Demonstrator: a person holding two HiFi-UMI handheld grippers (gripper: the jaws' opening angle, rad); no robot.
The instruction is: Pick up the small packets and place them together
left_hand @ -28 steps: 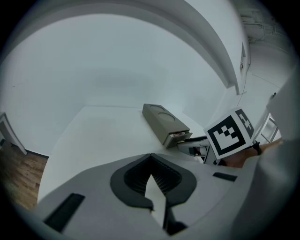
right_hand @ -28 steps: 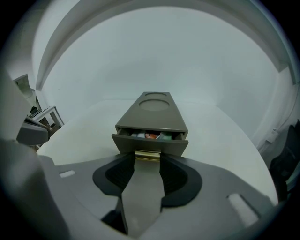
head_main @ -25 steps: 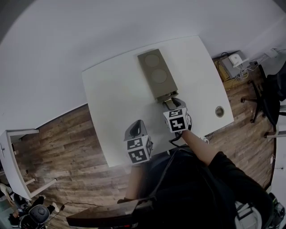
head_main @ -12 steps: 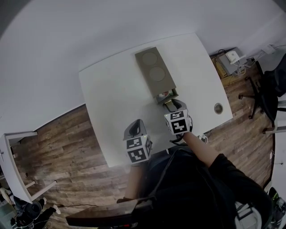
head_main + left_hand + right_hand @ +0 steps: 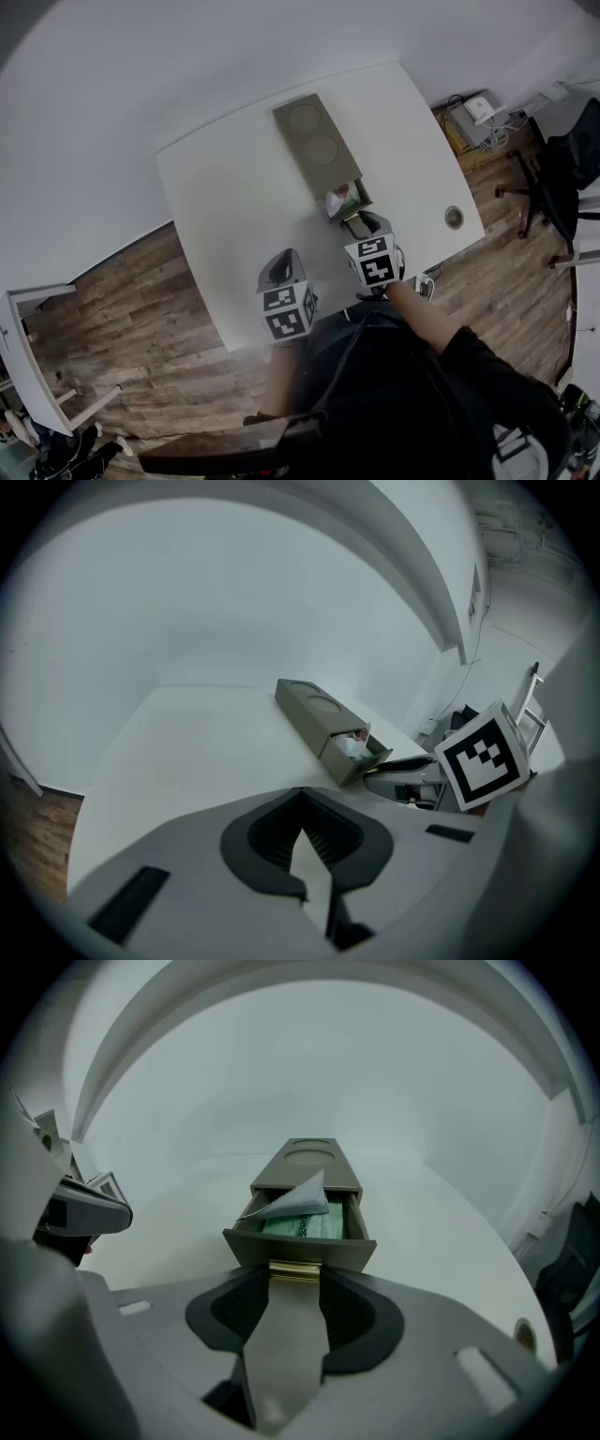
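A long olive box (image 5: 314, 150) lies on the white table (image 5: 225, 206). Its drawer (image 5: 345, 202) stands pulled out toward me, with small packets (image 5: 335, 200) inside. In the right gripper view a white packet (image 5: 291, 1202) leans over a green one (image 5: 309, 1225). My right gripper (image 5: 295, 1272) is shut on the drawer's brass handle (image 5: 295, 1267); in the head view this gripper (image 5: 354, 221) sits just in front of the drawer. My left gripper (image 5: 284, 267) hovers left of it near the table's front edge, shut (image 5: 300, 803) with nothing between its tips.
A round cable hole (image 5: 454, 217) sits in the table's right corner. Off the right edge there are an office chair (image 5: 562, 169) and boxes with cables (image 5: 483, 111) on the wooden floor (image 5: 122, 309). Bare table top lies left of the box.
The drawer has slid further out of the box toward me with the right gripper on its handle, and the packets inside now show. The left gripper has stayed put.
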